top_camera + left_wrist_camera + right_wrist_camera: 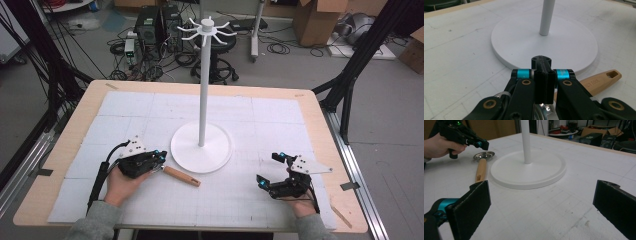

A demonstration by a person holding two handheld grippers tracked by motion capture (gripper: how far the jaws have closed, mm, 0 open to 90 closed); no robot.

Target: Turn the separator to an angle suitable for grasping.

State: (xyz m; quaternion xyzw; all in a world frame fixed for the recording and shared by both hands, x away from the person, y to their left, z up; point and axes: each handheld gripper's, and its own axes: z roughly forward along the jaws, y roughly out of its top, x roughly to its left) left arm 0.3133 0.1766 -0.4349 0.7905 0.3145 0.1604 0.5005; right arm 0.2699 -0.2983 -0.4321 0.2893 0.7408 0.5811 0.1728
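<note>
A spoon-like utensil with a wooden handle point(182, 176) and a small metal bowl point(484, 155) lies flat on the table, just left of the white stand's round base point(201, 147). My left gripper point(161, 156) hovers over the bowl end with its jaws pressed together and nothing between them. In the left gripper view the shut left gripper point(545, 65) points at the base, and the handle point(602, 81) sticks out to the right beneath it. My right gripper point(268, 168) rests at the front right, jaws wide open and empty. Its pads point(474, 202) frame the base point(529, 172).
The stand's tall white pole point(203, 85) rises from the base to a ring of hooks point(207, 27) at its top. White gridded sheets point(125, 107) cover the wooden table. Cables, equipment and cardboard boxes lie on the floor beyond the far edge.
</note>
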